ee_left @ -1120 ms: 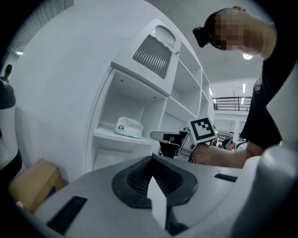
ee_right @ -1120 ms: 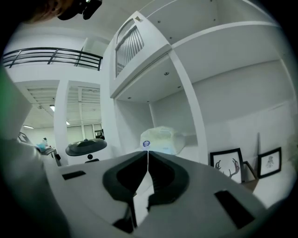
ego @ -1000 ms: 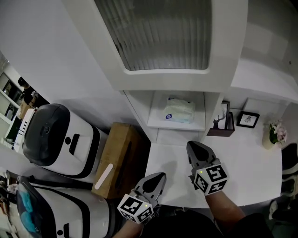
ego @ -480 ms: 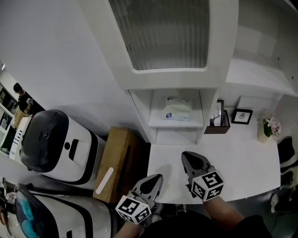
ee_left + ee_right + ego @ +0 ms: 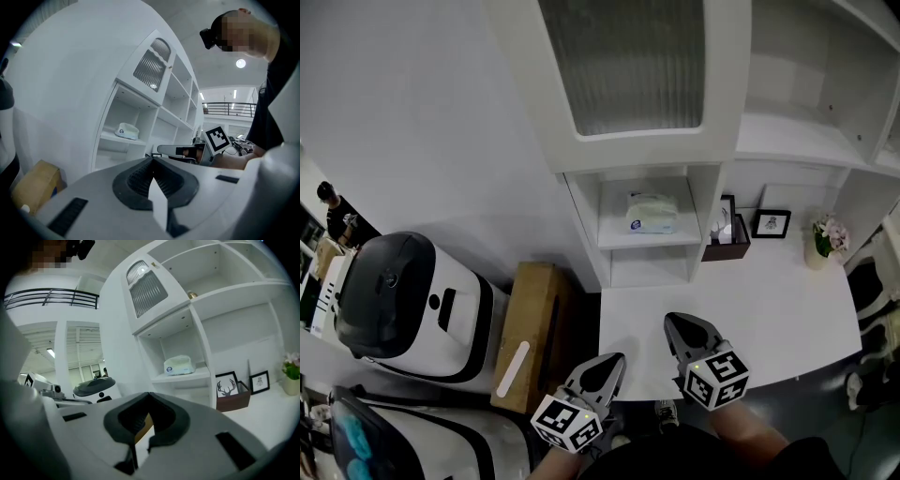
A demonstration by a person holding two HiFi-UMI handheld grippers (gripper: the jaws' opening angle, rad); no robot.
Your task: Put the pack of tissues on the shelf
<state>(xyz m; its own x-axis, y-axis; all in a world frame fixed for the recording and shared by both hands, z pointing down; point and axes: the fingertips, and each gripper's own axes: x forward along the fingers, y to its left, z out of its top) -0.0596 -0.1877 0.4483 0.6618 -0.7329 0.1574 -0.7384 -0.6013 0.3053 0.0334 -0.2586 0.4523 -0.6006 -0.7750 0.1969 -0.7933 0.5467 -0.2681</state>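
Note:
The pack of tissues [image 5: 652, 213], white with a blue label, lies on the middle shelf [image 5: 623, 243] of the white cabinet. It also shows in the left gripper view [image 5: 127, 131] and the right gripper view [image 5: 179, 365]. Both grippers hang low over the near edge of the white table, well short of the shelf. My left gripper [image 5: 614, 359] is shut and holds nothing. My right gripper [image 5: 675, 322] is shut and empty too, its tips pointing toward the cabinet. The left gripper view catches the right gripper [image 5: 180, 151] from the side.
A brown cardboard box [image 5: 534, 323] stands on the floor left of the table [image 5: 769, 309]. Two white-and-black machines [image 5: 403, 291] sit further left. A dark box [image 5: 727, 248], a framed picture [image 5: 772, 223] and a small flower pot [image 5: 825, 239] stand at the table's back.
Both grippers have drawn back toward me and away from the cabinet, staying shut. The tissue pack stays on the shelf, now farther off in the head view.

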